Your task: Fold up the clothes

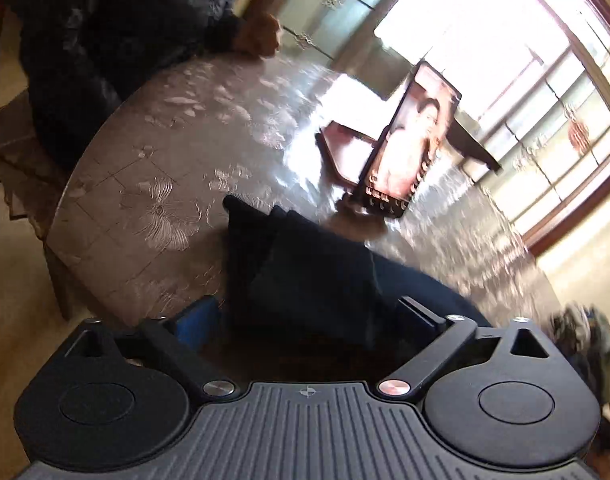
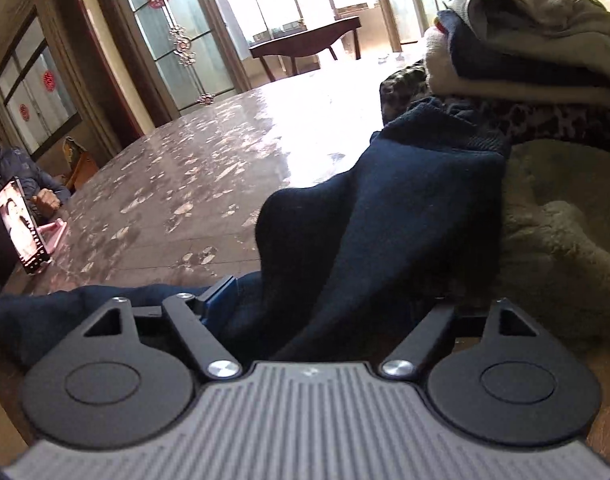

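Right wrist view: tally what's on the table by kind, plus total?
Navy garment in front of the gripper: 1
Pile of clothes at right: 1, the pieces too overlapped to count
Phone: 1
Pink phone stand: 1
Total: 4

Sunlit glazed doors (image 2: 177, 40) behind glossy table (image 2: 193, 184)
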The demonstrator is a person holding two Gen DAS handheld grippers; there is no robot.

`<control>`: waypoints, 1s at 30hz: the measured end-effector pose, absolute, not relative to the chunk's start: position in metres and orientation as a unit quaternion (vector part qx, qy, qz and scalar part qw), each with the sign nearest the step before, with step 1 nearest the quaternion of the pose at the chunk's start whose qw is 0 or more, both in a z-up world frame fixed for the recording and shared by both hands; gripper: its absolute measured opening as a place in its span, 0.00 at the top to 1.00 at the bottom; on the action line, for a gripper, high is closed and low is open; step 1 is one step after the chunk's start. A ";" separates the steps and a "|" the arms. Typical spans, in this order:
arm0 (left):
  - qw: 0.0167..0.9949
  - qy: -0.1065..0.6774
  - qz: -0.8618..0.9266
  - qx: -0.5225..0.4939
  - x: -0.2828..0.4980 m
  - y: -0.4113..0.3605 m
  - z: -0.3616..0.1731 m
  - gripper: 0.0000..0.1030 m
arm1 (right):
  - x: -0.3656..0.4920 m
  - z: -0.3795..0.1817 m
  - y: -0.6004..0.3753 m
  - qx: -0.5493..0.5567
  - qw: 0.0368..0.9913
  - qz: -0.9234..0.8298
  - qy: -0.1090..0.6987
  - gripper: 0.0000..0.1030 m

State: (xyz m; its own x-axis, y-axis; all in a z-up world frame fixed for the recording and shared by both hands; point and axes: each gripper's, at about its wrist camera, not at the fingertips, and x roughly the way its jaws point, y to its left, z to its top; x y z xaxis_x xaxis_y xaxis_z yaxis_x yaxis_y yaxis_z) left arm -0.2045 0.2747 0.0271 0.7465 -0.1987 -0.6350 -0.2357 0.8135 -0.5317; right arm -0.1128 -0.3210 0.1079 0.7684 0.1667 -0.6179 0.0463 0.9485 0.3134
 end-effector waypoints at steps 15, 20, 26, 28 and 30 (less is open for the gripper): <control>0.912 0.293 0.016 -0.285 -0.170 0.254 0.017 0.51 | -0.101 0.099 -0.327 0.213 0.920 0.069 0.323 0.01; 0.930 0.300 0.017 -0.212 -0.175 0.247 0.035 0.57 | -0.090 0.102 -0.311 0.204 0.924 0.054 0.318 0.00; 0.935 0.297 0.027 -0.191 -0.174 0.258 0.043 0.67 | -0.085 0.104 -0.299 0.215 0.923 0.047 0.316 0.00; 0.939 0.294 0.048 -0.172 -0.181 0.265 0.047 0.80 | -0.084 0.104 -0.295 0.234 0.917 0.056 0.318 0.00; 0.940 0.292 0.064 -0.166 -0.185 0.277 0.051 0.81 | -0.082 0.104 -0.290 0.252 0.910 0.072 0.321 0.00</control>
State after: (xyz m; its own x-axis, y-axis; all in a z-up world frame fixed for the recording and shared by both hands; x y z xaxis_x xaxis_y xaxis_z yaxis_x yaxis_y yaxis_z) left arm -0.1848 0.2767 0.0506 0.8216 0.0236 -0.5695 -0.2177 0.9364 -0.2753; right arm -0.0817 -0.2900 0.1040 0.7830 0.2934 -0.5485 0.0313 0.8621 0.5058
